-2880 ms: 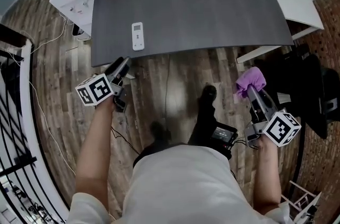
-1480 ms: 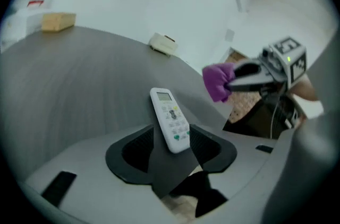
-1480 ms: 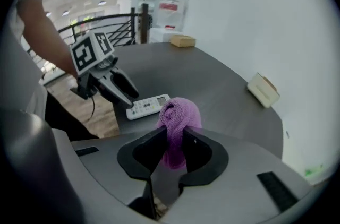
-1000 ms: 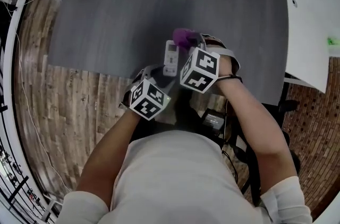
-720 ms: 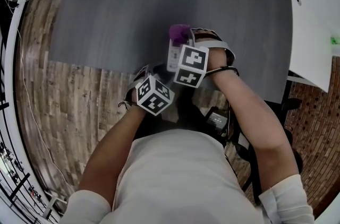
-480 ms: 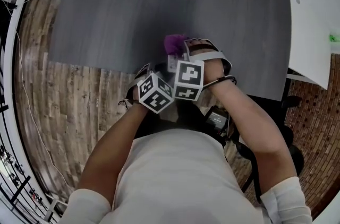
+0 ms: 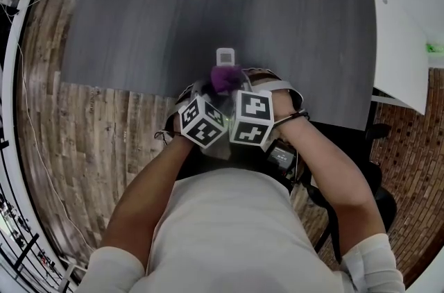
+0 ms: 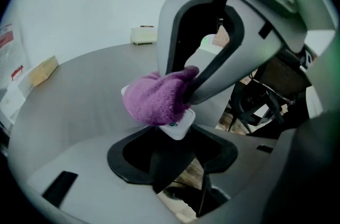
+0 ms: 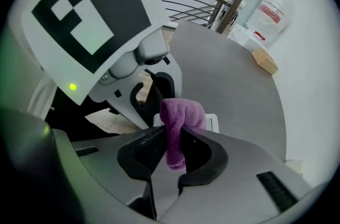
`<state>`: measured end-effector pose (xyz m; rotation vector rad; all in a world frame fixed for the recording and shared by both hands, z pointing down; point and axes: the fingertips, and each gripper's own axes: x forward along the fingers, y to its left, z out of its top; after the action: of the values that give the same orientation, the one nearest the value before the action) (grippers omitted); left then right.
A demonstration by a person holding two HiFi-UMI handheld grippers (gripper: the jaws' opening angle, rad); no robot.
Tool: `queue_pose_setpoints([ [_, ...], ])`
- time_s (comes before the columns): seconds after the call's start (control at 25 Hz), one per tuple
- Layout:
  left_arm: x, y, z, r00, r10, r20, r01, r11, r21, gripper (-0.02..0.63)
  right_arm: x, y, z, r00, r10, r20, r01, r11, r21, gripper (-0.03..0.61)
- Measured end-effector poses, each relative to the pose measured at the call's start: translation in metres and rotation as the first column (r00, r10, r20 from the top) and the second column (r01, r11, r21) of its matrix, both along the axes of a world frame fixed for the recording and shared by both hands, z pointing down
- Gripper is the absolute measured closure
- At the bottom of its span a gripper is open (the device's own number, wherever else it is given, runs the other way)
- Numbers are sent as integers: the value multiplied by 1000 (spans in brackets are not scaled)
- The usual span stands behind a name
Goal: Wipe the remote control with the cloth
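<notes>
Two grippers meet: our right gripper (image 7: 226, 82), clamped on the cloth (image 7: 223, 79), covers the near end of the remote control (image 7: 225, 57), which our left gripper (image 8: 175, 138) pinches; its length runs straight ahead.

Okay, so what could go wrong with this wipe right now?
The remote control lies close to the table's near edge, with only its end between the left tool's jaws; a pull of the purple cloth could drag it off. The right tool pinches just a fold, so hard jaws might scrape the remote.
</notes>
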<state>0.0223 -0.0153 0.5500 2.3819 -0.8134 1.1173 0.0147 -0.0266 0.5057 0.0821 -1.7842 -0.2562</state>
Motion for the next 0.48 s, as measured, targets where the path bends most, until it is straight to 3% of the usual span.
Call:
queue_pose_setpoints([
  [0.12, -1, 0, 0, 1000, -12, -3, 12, 1000, -1, 410, 4, 15, 0, 999, 36, 18, -35, 995, -93, 495],
  [0.24, -2, -1, 0, 1000, -22, -4, 22, 1000, -2, 410, 8, 27, 0, 991, 129, 46, -117, 971, -207, 495],
  [0.48, -3, 0, 0, 999, -29, -14, 29, 1000, -11, 410, 19, 43, -5, 945, 317, 79, -254, 865, -432, 495],
])
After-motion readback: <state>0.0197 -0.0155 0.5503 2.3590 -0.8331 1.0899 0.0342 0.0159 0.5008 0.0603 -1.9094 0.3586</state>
